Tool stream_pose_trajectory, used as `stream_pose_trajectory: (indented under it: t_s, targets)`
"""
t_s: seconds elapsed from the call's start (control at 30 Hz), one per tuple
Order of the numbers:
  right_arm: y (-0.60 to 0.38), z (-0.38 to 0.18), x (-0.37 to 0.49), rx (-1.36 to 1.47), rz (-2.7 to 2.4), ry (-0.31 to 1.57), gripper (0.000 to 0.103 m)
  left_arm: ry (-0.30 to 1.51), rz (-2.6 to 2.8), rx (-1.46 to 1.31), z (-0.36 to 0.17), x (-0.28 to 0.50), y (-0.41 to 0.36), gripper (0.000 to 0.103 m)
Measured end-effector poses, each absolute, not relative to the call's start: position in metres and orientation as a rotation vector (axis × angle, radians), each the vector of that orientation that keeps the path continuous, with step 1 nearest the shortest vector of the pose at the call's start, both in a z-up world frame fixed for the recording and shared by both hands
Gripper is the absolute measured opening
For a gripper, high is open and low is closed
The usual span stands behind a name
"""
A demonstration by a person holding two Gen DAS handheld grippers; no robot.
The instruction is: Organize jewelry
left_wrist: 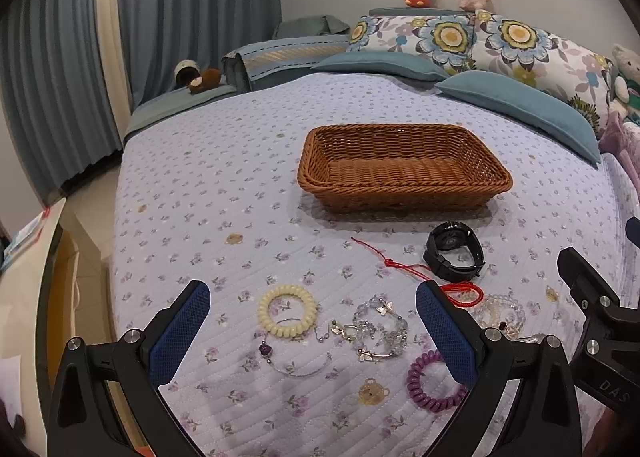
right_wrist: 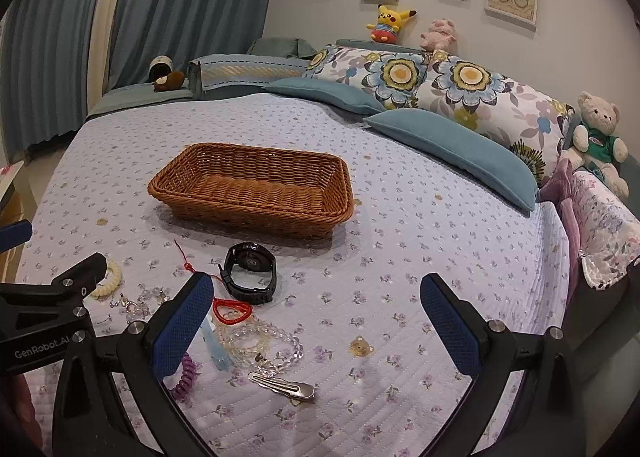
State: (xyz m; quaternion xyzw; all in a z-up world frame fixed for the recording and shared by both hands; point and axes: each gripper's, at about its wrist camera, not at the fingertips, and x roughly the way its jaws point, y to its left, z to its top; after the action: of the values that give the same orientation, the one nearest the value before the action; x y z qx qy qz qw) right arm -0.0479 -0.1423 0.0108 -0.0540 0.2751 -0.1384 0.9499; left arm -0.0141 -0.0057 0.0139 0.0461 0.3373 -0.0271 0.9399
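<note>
An empty brown wicker basket (left_wrist: 404, 181) (right_wrist: 252, 193) sits mid-bed. In front of it lie a black watch (left_wrist: 454, 251) (right_wrist: 250, 273), a red cord bracelet (left_wrist: 460, 291) (right_wrist: 230, 311), a cream coil hair tie (left_wrist: 287, 310), a crystal bead bracelet (left_wrist: 378, 327), a silver bangle (left_wrist: 298, 363), a purple coil hair tie (left_wrist: 430, 381) (right_wrist: 183, 377), clear bead bracelets (right_wrist: 260, 341) and a silver hair clip (right_wrist: 282, 387). My left gripper (left_wrist: 312, 321) hangs open above the cream tie and crystal bracelet. My right gripper (right_wrist: 316, 317) is open over bare quilt, right of the bead bracelets.
The lilac flowered quilt (left_wrist: 224, 185) covers the bed. Blue cushions (right_wrist: 448, 145) and flowered pillows (right_wrist: 472, 89) line the far side, with a teddy bear (right_wrist: 600, 133) at the right. Curtains (left_wrist: 72, 57) and the bed's edge lie to the left.
</note>
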Motion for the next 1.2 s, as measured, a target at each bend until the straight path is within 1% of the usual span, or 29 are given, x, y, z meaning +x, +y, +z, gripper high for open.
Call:
stream_pose_trajectory:
  t_s: [0.33,1.2]
  targets:
    - [-0.144,0.01,-0.047,-0.099,-0.277,0.567,0.103,0.69,-0.06,0.088,0.013,-0.013,0.002,0.102]
    - [-0.151,0.006,-0.042,-0.064,-0.274,0.594,0.103,0.685,-0.066,0.087,0.015,-0.014,-0.005,0.102]
